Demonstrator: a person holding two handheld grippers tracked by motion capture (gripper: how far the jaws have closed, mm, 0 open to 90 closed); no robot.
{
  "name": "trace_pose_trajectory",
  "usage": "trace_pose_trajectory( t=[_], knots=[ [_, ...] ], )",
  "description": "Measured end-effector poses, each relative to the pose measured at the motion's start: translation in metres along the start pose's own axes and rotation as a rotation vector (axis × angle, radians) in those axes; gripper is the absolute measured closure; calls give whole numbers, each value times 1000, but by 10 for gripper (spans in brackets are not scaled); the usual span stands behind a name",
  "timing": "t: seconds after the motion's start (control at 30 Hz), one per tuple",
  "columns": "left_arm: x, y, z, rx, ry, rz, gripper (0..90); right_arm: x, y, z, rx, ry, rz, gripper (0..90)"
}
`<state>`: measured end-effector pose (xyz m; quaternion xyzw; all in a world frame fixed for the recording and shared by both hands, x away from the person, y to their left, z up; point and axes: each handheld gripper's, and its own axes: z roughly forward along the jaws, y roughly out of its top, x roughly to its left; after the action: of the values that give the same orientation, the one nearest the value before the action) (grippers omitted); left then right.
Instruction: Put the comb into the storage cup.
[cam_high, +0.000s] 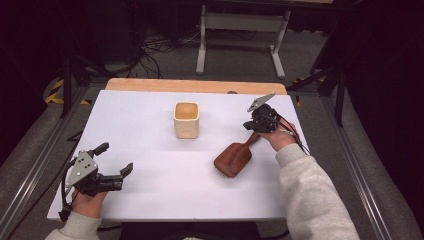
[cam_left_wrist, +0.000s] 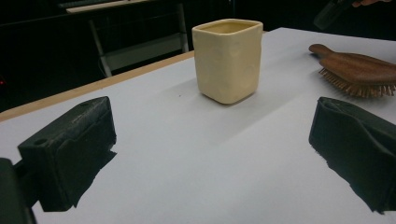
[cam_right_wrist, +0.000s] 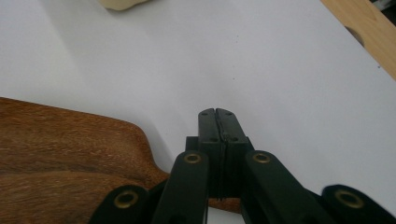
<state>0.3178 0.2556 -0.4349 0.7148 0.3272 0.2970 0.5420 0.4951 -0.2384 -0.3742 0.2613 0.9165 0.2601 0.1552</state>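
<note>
Black jaws of the right gripper (cam_right_wrist: 218, 122) are pressed tight together, with nothing between them. In the right gripper view they sit just above the thin handle of the wooden hairbrush (cam_right_wrist: 60, 154), which crosses under them at the bottom of the frame; I cannot tell if they touch it. The wide brown back of the brush takes up the lower left there. In the high view the right gripper (cam_high: 255, 125) is at the right middle, and the hairbrush (cam_high: 234, 158) runs from it down and to the left, bristles facing the table.

A cream cup (cam_high: 186, 119) stands upright a bit left of the brush, near the middle top of the white table (cam_high: 160, 175). The two are apart.

Far off in the lower left, the left gripper (cam_high: 116, 160) has its jaws spread wide over bare table. Lots of open white room lies between it and the brush. The table's wooden back edge (cam_high: 150, 85) runs behind the cup.
</note>
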Motion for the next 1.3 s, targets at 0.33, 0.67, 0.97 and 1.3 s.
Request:
trace_pose_trajectory(
  t=[0.33, 0.67, 0.97, 1.3],
  knots=[
    [1, -3, 4, 3, -6, -8, 4, -6, -2, 21, 83, 5, -25, 897],
    [2, -3, 4, 2, -5, -8, 3, -8, -5, 31, 132, 12, -29, 896],
    [3, -4, 4, -4, 0, -14, 3, -5, -10, 35, 187, 35, -47, 896],
    [3, -4, 5, -3, -4, -18, 3, -5, -19, 35, 230, 57, -42, 896]
  ],
)
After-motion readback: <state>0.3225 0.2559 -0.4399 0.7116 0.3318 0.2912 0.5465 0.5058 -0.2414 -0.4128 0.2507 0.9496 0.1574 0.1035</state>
